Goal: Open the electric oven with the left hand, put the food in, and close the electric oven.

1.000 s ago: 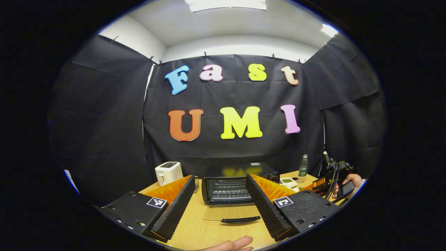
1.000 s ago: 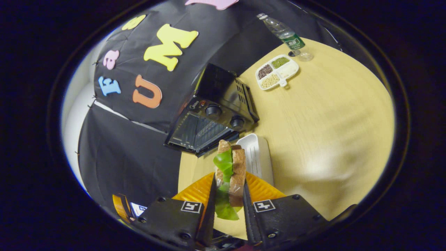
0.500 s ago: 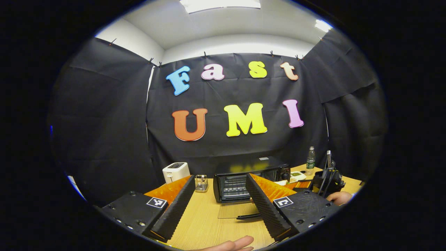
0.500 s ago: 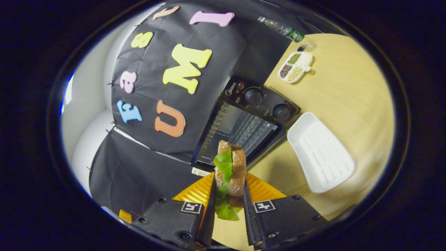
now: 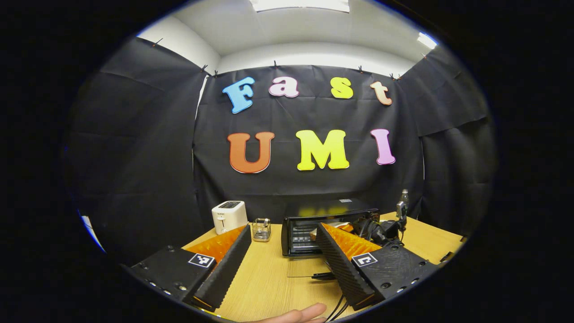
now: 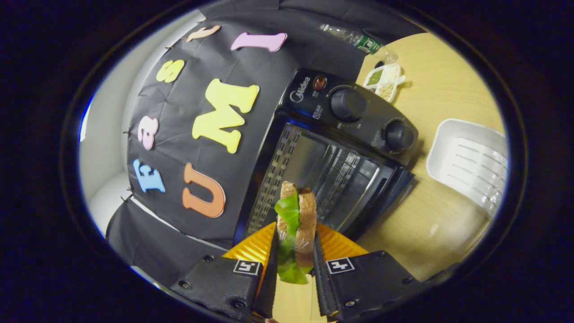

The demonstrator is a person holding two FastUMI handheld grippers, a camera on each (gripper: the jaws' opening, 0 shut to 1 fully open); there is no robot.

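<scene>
The electric oven (image 5: 329, 220) stood on the bench (image 5: 269, 278) against the booth's back wall, its door (image 5: 307, 268) lying flat on the bench in front of it. A toaster (image 5: 229, 216) stood to its left, with a small wire holder (image 5: 261, 229) between them. In the right gripper view, the sandwich (image 6: 296, 224), clamped between the fingers of the right tool (image 6: 293, 269), sat just before the oven's open mouth. A tray (image 6: 468, 161) lay beside the oven's 2 knobs, a divided dish (image 6: 383, 80) and bottle (image 6: 356, 40) behind.
</scene>
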